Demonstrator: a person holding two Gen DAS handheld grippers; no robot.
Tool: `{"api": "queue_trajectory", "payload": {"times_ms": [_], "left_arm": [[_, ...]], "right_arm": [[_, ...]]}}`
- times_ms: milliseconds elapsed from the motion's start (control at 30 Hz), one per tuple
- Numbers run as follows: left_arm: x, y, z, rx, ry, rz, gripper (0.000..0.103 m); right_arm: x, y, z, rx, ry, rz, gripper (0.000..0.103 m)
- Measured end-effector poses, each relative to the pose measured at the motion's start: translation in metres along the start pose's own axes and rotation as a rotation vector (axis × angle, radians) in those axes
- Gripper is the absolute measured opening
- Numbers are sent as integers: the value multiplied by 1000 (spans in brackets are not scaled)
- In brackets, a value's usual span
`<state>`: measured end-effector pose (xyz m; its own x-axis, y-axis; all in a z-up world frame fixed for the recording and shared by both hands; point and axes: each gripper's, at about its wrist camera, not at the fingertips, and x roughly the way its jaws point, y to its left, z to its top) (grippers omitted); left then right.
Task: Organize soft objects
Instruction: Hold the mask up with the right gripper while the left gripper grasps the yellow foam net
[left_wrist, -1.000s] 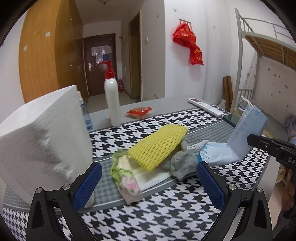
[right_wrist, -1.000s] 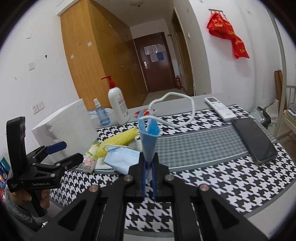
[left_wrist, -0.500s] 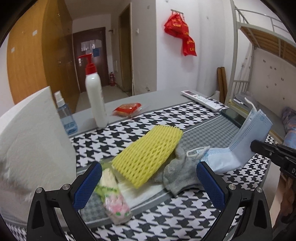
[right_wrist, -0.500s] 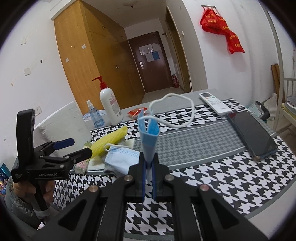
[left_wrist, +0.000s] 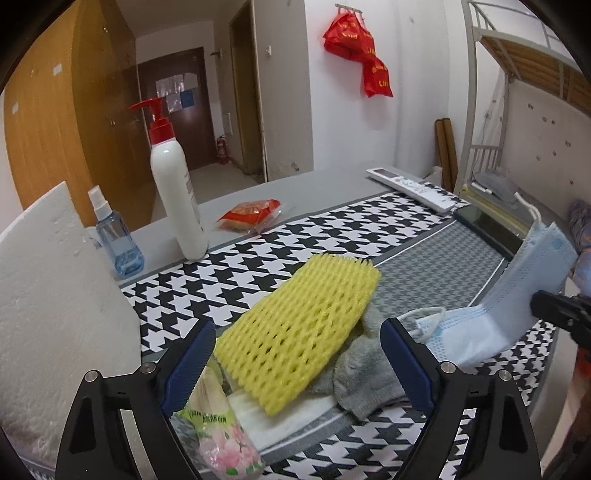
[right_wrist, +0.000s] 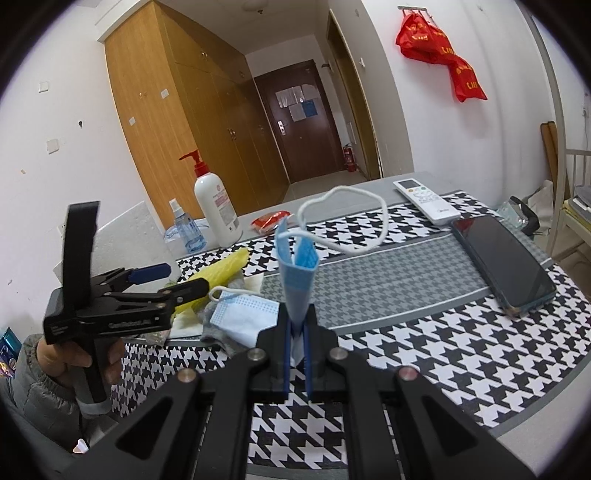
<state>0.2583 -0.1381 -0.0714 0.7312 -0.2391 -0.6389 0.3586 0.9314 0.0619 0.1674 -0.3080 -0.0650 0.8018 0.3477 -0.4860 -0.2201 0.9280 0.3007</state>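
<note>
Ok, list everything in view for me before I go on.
foam net: 1, yellow, top of pile
sock: 1, grey, under net
face mask: 1, blue, pinched in right claw
second mask: 1, blue, on pile
tissue pack: 1, green-pink, pile's near end
foam block: 1, white, left of pile
pump bottle: 1, white, red pump
spray bottle: 1, blue
snack packet: 1, red
remote: 1, white
phone: 1, dark
left claw: closing, around net, no contact
right claw: shut on mask

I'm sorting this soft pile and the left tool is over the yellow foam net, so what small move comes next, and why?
Probably ease the left tool down so its closing jaws pinch the yellow foam net. The net lies on top of the grey sock, between the pads but not yet pressed, while the right tool already holds a blue mask.
</note>
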Motion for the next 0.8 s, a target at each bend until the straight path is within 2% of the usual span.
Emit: {"api": "queue_trajectory", "payload": {"times_ms": [167, 233, 367, 467, 533, 633, 800], "left_arm": [[12, 4, -2, -9, 33, 7, 85], [16, 5, -2, -14, 52, -4, 76], [19, 6, -4, -21, 60, 5, 66], [19, 7, -4, -23, 67, 2, 54], [18, 8, -4, -26, 63, -3, 37], [17, 8, -3, -23, 64, -11, 22], [9, 7, -3, -27, 50, -8, 15]], "right_arm": [[0, -1, -1, 3, 0, -2, 8], [1, -2, -1, 3, 2, -2, 8], [3, -4, -2, 10, 9, -5, 8], [3, -4, -2, 3, 8, -13, 8], [4, -2, -1, 0, 10, -12, 8], [5, -2, -1, -4, 12, -14, 8], [5, -1, -1, -3, 11, -17, 8]]}}
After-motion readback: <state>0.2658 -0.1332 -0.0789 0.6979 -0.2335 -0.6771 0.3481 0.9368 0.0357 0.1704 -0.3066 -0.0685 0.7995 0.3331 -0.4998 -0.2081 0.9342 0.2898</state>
